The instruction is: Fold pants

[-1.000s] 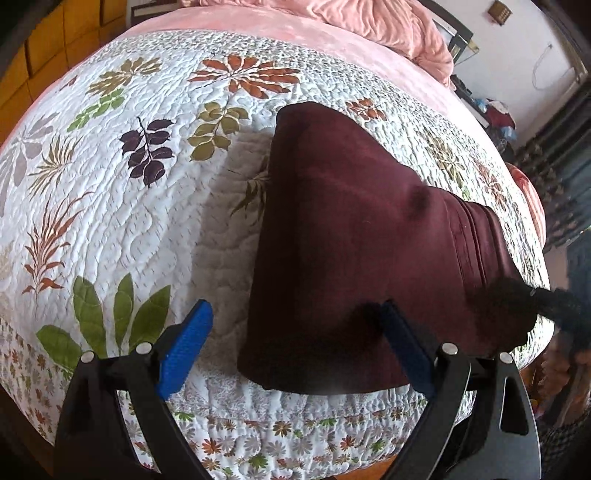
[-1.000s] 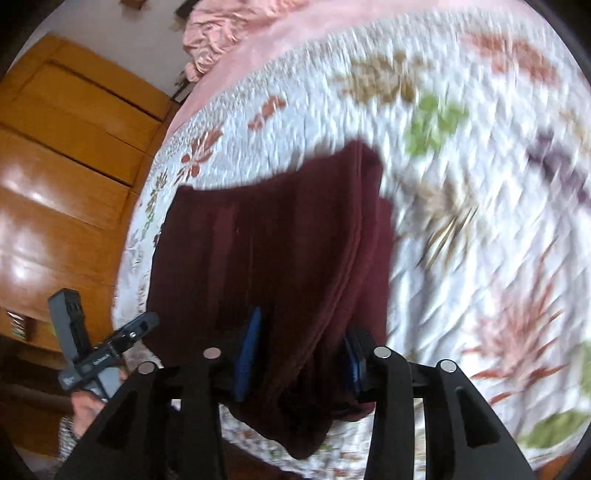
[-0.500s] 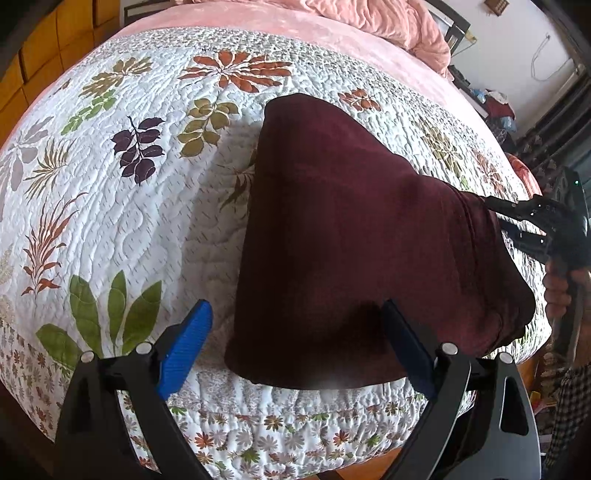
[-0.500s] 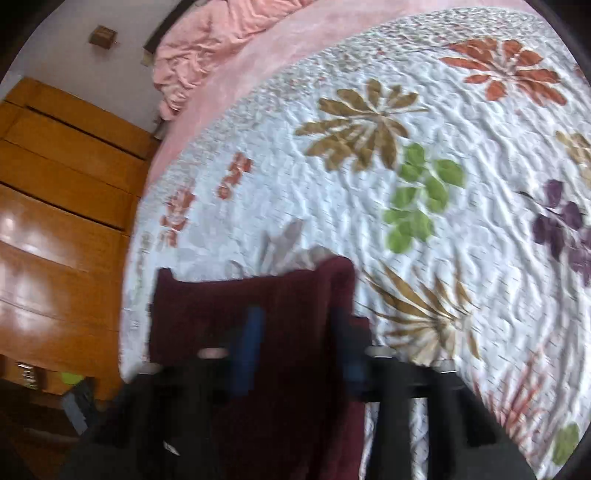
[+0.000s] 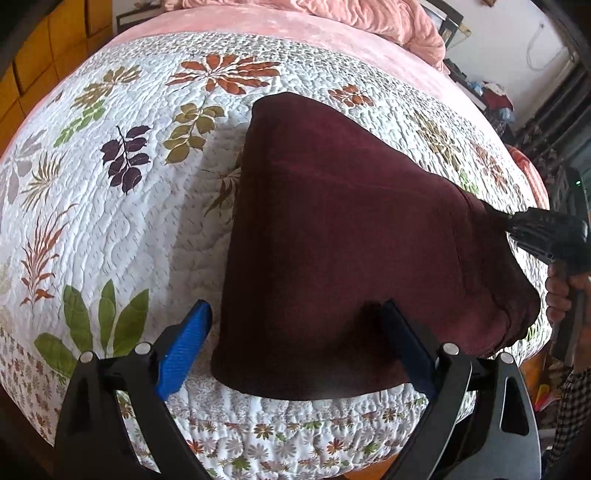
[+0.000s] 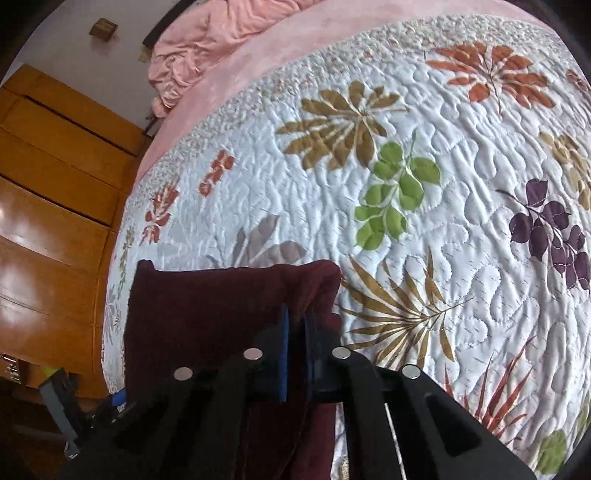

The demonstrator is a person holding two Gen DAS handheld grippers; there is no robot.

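Dark maroon pants [image 5: 351, 236] lie folded on a white quilt with leaf prints [image 5: 110, 206]. My left gripper [image 5: 295, 332] hovers open over their near edge. Its blue pads [image 5: 184, 343] stand wide apart, with the cloth under the gap and not pinched. At the far right my right gripper [image 5: 517, 225] bites the pants' side edge, held by a hand [image 5: 561, 291]. In the right wrist view that gripper [image 6: 295, 328] is shut on a fold of the pants [image 6: 207, 314], and the cloth bunches up around its pads.
The quilt [image 6: 443, 184] covers a bed with a pink sheet and a crumpled pink blanket [image 5: 369, 18] at the far end. Wooden cabinets [image 6: 55, 184] stand beside the bed. The bed's edge drops off just below the pants [image 5: 295, 435].
My right gripper has closed from straddling the pants to pinching their edge, and it has come into the left wrist view at the right. The left gripper has stayed open in place.
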